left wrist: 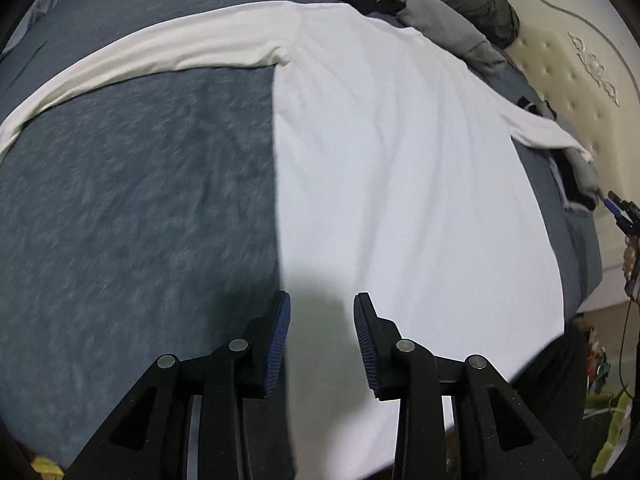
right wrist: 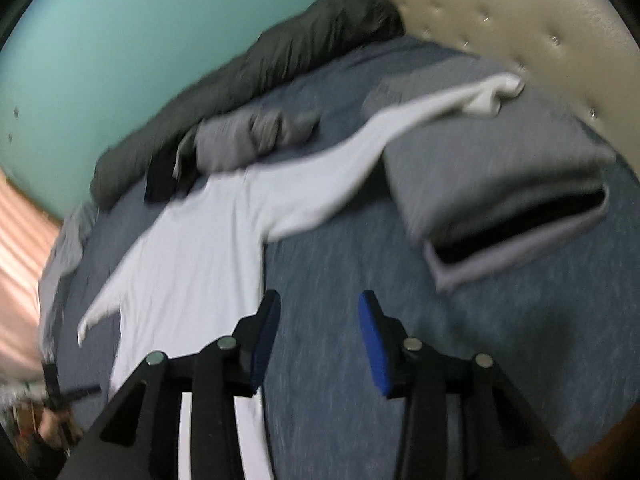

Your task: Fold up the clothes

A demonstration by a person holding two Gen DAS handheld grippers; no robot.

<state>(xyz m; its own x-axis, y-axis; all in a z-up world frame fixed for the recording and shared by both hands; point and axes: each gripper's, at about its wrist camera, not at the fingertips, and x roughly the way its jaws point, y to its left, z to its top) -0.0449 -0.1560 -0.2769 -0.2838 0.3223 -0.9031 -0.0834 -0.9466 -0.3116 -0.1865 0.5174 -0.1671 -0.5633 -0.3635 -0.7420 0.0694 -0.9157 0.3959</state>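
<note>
Black fingers (left wrist: 280, 344) of the left gripper (left wrist: 322, 340) stand apart, empty, over the hem of a white long-sleeved shirt (left wrist: 400, 160) spread flat on the bed (left wrist: 140, 200), sleeves toward 10 and 2 o'clock. The right gripper (right wrist: 318, 340), likewise apart and empty, hovers beside it. Judged step: gripping the spread shirt for a fold; folded grey clothes (right wrist: 500, 184) lie at 2 o'clock.

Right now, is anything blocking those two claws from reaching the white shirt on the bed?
Nothing visible does. The left gripper hangs open over the white shirt; the right gripper hangs open beside its edge, over bare bedsheet.

Bed (left wrist: 132, 200) with blue-grey cover fills centre; cream tufted headboard (right wrist: 500, 16) at 1 o'clock; teal wall (right wrist: 120, 40) at 10 o'clock.
</note>
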